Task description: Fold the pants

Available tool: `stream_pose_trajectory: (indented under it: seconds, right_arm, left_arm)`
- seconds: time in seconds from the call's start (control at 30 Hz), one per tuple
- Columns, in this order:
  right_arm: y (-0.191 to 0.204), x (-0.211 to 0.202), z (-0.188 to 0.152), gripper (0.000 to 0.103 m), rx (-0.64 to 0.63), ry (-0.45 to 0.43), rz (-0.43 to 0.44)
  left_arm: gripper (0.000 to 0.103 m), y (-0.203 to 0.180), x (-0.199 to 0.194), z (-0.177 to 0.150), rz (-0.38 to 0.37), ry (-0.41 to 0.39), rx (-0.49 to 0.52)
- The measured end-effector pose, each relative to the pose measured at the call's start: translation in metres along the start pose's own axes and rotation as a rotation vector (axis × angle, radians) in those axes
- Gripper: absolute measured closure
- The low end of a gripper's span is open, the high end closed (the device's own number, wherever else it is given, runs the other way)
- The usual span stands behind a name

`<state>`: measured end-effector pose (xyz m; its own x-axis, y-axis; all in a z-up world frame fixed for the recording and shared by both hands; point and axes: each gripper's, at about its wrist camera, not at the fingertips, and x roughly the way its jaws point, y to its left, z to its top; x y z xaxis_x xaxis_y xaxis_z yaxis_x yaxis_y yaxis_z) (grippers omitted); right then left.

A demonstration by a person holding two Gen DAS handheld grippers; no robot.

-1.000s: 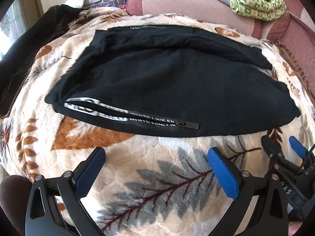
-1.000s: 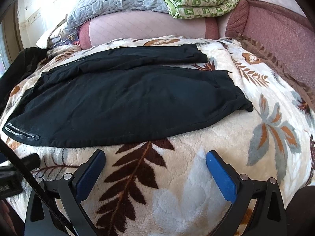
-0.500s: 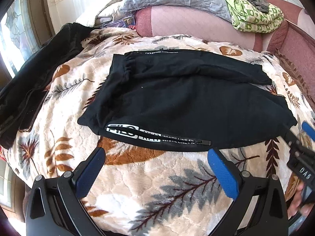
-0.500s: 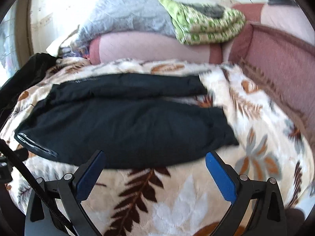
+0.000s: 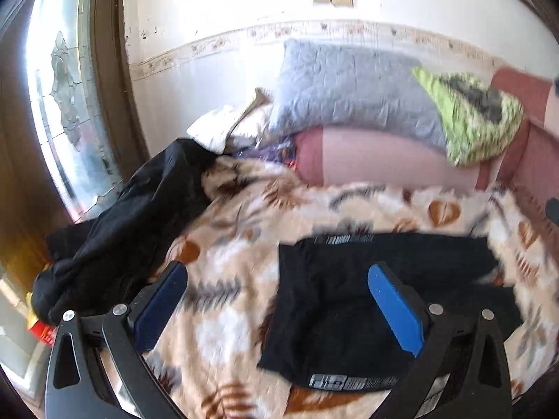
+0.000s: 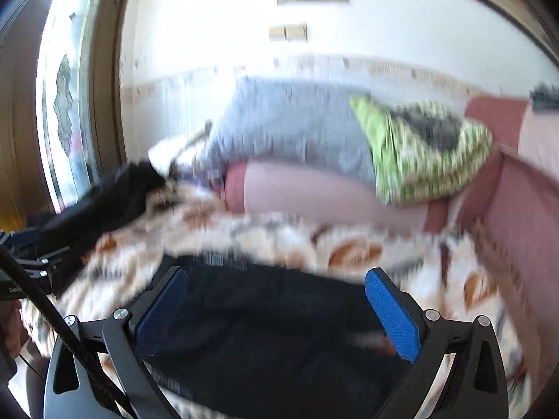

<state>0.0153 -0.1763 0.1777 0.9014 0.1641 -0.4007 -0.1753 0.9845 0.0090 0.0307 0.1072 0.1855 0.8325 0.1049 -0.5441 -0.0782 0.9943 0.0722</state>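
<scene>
The black pants (image 5: 353,296) lie folded flat on the leaf-patterned blanket (image 5: 237,255), with a white printed stripe along their near edge. My left gripper (image 5: 277,309) is open and empty, raised above the pants' left end. In the blurred right wrist view the pants (image 6: 265,331) fill the lower middle. My right gripper (image 6: 276,314) is open and empty, raised above them. The left gripper's body (image 6: 28,262) shows at that view's left edge.
A black jacket (image 5: 132,223) lies at the blanket's left side. A grey pillow (image 5: 349,90) and a green patterned bundle (image 5: 471,115) rest on the pink sofa back (image 5: 384,164). A door with a glass pane (image 5: 59,97) stands left.
Both grippers have lifted and tilted upward, so the wall and door now fill the upper view. The pants lie as before. Both grippers stay open.
</scene>
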Motion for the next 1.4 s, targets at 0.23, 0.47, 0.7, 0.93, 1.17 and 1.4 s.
stream_pose_trajectory:
  seconds: [0.23, 0.47, 0.7, 0.93, 1.17, 1.4]
  right_arm:
    - [-0.034, 0.046, 0.078, 0.000, -0.032, 0.021, 0.041]
    - [-0.085, 0.151, 0.037, 0.000, -0.035, 0.231, 0.058]
    - [-0.120, 0.238, -0.022, 0.000, -0.008, 0.403, 0.064]
    - [-0.140, 0.312, -0.060, 0.003, -0.033, 0.516, 0.067]
    - [-0.131, 0.365, -0.068, 0.006, -0.014, 0.571, 0.155]
    - [-0.109, 0.389, -0.091, 0.006, -0.093, 0.622, 0.195]
  left_arm:
    - [0.000, -0.021, 0.051, 0.050, -0.084, 0.006, 0.106]
    - [0.000, -0.050, 0.143, 0.037, -0.211, 0.154, 0.166]
    - [0.000, -0.069, 0.245, 0.007, -0.308, 0.337, 0.174]
    - [0.000, -0.090, 0.329, -0.002, -0.438, 0.463, 0.134]
    - [0.000, -0.120, 0.372, -0.014, -0.486, 0.518, 0.317]
    - [0.002, -0.129, 0.381, -0.028, -0.460, 0.551, 0.412]
